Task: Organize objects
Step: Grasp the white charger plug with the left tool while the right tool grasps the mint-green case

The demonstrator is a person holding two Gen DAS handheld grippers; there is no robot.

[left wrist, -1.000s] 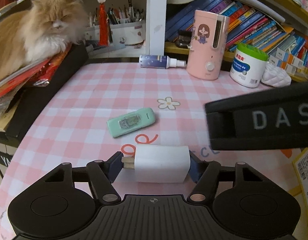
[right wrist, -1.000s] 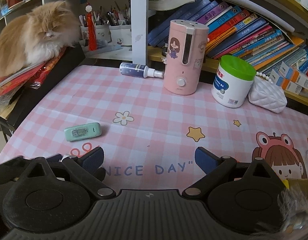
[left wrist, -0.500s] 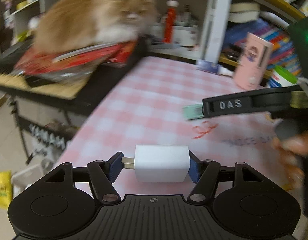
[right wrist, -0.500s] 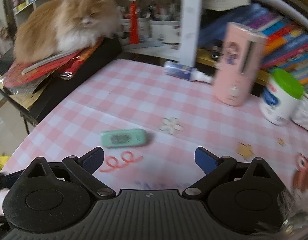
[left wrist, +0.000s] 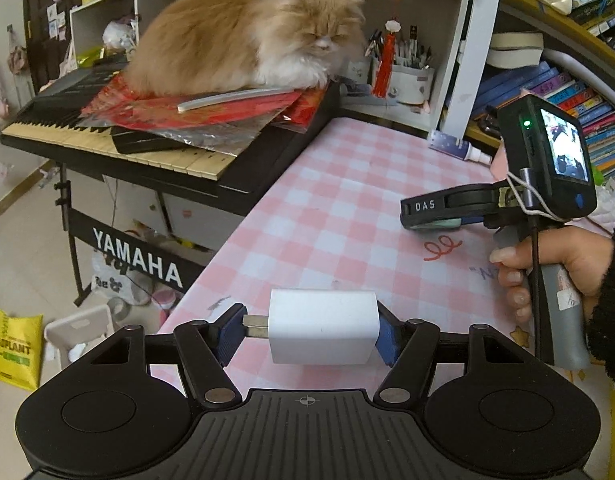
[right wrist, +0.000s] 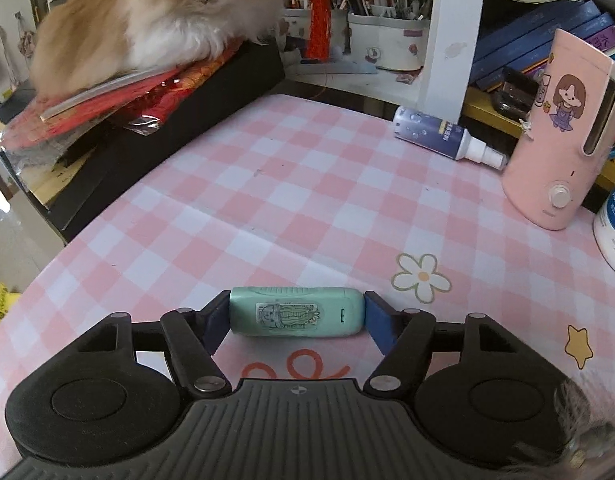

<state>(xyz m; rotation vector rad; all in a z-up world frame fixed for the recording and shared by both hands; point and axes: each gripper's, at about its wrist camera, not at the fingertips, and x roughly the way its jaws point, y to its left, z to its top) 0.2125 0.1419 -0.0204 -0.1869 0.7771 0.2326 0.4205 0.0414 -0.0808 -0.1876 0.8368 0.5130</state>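
Left gripper (left wrist: 309, 336) pinches the white charger (left wrist: 322, 327) by its prongs; slippage risk. Right gripper (right wrist: 296, 322), jaws just closing, clamps the green device (right wrist: 296, 317) endwise; it may pivot.

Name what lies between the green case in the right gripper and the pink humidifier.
Right wrist view: only bare checked tablecloth with a printed flower between green case and pink humidifier.

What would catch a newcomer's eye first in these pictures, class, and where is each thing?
A fluffy orange cat lies with eyes shut on red papers atop a black keyboard, left of the pink checked table. Up close, the left gripper clamps a white charger above the table's near edge. The right gripper, whose jaws have just been closing, has a mint green device between its pads on the tablecloth.
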